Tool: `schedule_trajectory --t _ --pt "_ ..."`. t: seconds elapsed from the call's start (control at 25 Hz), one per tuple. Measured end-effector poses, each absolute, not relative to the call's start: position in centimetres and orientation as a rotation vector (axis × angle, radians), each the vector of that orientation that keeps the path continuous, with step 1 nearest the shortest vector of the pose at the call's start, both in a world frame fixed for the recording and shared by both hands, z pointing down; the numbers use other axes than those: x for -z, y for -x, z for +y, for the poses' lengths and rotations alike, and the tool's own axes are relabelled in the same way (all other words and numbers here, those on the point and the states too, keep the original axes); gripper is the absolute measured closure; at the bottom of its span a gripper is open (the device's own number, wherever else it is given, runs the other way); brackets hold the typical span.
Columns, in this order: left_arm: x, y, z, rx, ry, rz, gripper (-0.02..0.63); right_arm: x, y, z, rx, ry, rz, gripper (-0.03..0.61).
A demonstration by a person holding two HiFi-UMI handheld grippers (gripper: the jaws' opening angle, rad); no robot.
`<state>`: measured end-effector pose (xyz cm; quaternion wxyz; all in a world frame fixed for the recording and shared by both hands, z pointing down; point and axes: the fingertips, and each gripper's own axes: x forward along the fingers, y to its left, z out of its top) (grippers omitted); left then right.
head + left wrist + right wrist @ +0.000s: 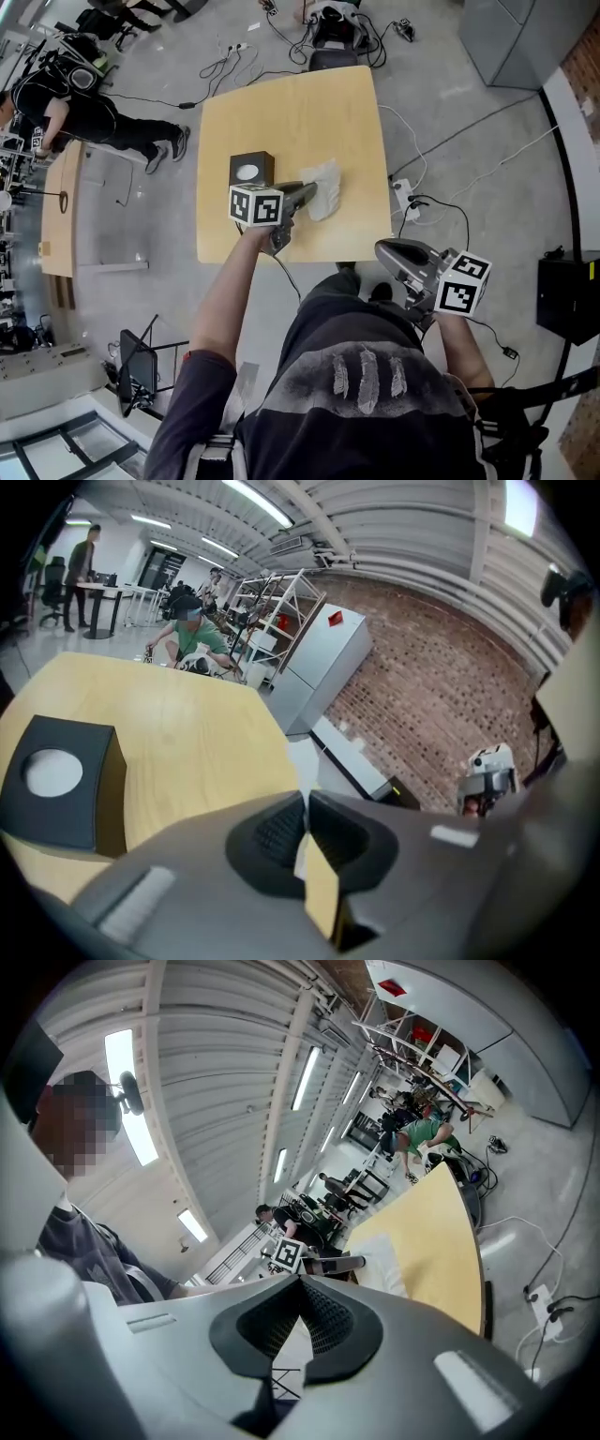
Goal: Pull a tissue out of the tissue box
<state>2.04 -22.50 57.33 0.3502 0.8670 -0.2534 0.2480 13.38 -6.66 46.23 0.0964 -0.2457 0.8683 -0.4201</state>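
The left claw is clenched on the white tissue, which drapes onto the tabletop just beside the black tissue box near the left edge. The right claw is clenched on nothing and hangs off the near right corner.

- Tissue box: black cube, upright, with a round white opening on top. It stands on the tan table, near the front edge and left of centre.
- Tissue: white and crumpled, fully out of the box. It sits just right of the box, over the tabletop, with its left edge pinched in the left gripper.
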Motion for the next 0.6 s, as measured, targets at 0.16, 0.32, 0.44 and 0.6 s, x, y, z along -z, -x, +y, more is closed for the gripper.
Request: schedule_trajectory --t 0.16,0.32,0.44,0.6 --pt "-59.7 -1.2 -24.1 -0.699 -2.236 -0.691 0.611 -46.3 -12.1 -8.9 1.284 0.74 2.62 0.581" --pt "-61.0 0.2 -26.4 -0.746 -2.229 -0.731 0.61 -46.6 -9.6 -11.6 1.318 0.742 2.642 0.581" --pt "-62.4 0.7 -27.2 -0.808 -2.234 -0.765 0.609 -46.8 -7.7 -12.8 1.353 0.728 2.668 0.581" --pt "-63.5 1.6 -28.2 -0.881 -2.258 -0.825 0.609 -46.9 -5.5 -13.7 1.37 0.72 2.702 0.581"
